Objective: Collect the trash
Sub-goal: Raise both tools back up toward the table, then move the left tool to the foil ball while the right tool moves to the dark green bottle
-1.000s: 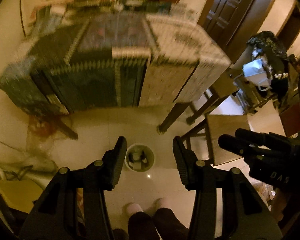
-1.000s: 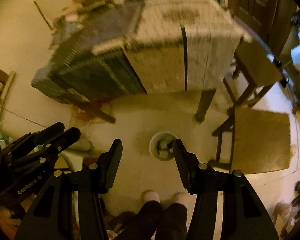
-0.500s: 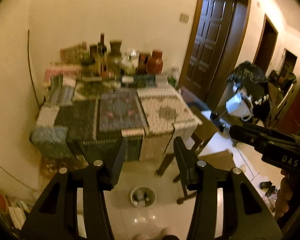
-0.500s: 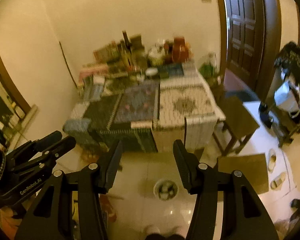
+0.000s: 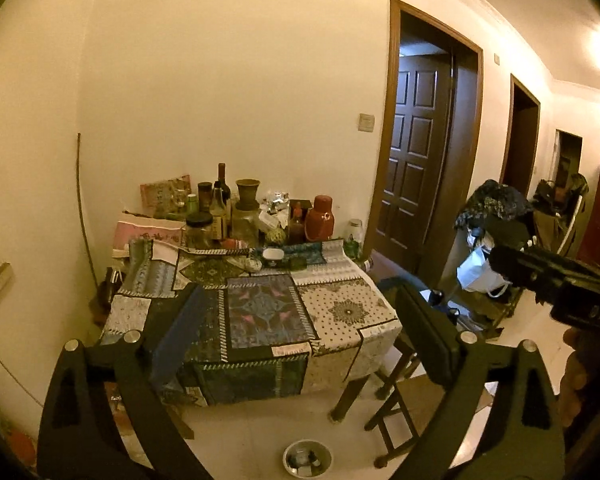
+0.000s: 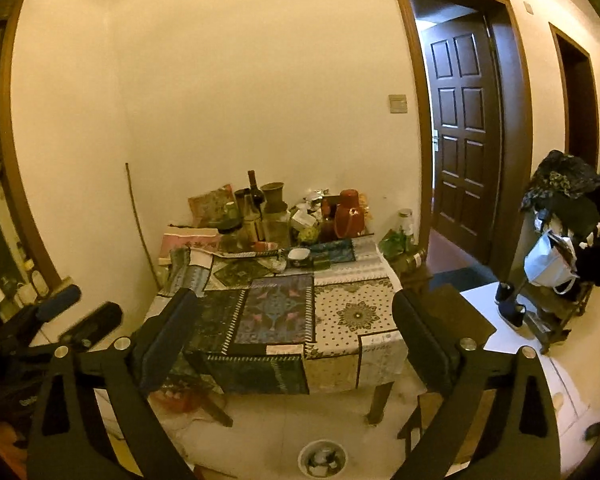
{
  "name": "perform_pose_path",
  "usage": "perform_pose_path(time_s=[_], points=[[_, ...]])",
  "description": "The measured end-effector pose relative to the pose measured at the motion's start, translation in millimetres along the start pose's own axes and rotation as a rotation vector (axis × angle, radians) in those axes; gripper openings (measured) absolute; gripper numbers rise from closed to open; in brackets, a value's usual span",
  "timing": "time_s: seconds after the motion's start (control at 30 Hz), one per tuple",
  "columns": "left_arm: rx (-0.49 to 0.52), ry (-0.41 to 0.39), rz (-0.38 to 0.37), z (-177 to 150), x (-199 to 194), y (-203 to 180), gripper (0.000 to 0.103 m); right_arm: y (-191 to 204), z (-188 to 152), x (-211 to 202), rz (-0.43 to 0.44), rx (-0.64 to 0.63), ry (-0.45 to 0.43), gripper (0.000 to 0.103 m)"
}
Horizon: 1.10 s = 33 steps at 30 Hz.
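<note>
A small round white bin point(image 5: 307, 459) point(image 6: 322, 458) with scraps inside stands on the floor in front of the table, at the bottom edge of both views. My left gripper point(image 5: 296, 320) hangs high above it, facing the table; its jaws are opening and nothing is between them. My right gripper point(image 6: 296, 336) is beside it at the same height, also opening with nothing between its jaws. Each gripper shows in the other's view: the right gripper point(image 5: 540, 276) at the right edge, the left gripper point(image 6: 80, 312) at the left. Crumpled wrappers point(image 5: 274, 202) lie among the bottles on the table.
A table under a patchwork cloth point(image 5: 340, 312) stands against the wall, its back crowded with bottles, jars and a red flask point(image 5: 320, 218). A wooden stool point(image 5: 396, 412) stands at its right corner. A rack with clothes and bags point(image 5: 492, 240) and a dark door point(image 6: 460, 140) are to the right.
Both grippers have risen and tipped up from the floor bin to face the table top. Both pairs of jaws have spread much wider.
</note>
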<state>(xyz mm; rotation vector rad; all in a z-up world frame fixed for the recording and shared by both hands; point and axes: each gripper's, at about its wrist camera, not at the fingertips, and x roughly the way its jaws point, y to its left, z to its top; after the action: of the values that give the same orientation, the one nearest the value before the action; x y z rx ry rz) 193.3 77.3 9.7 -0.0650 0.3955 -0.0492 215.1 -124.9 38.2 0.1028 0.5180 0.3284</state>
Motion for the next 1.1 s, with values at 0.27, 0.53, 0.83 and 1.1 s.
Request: perform_pose_path(time_s=[0.27, 0.53, 0.83, 1.1], points=[[-0.009, 0.03, 0.023, 5.4, 40.1, 8.5, 0.096, -13.3, 6.4, 35.4, -0.016, -0.014, 0.031, 0.097], [0.007, 0.034, 0.07, 32.4, 103.4, -5.0, 0.096, -40.5, 37.9, 82.7, 0.012, -0.047, 0.037, 0.097], [-0.023, 0.066, 0.117, 72.7, 204.5, -34.1, 0.096, -79.2, 85.1, 155.2, 0.073, -0.097, 0.073, 0.097], [-0.056, 0.123, 0.167, 88.2, 281.9, -41.4, 0.096, -106.5, 106.1, 216.6, 0.109, -0.103, 0.137, 0.097]])
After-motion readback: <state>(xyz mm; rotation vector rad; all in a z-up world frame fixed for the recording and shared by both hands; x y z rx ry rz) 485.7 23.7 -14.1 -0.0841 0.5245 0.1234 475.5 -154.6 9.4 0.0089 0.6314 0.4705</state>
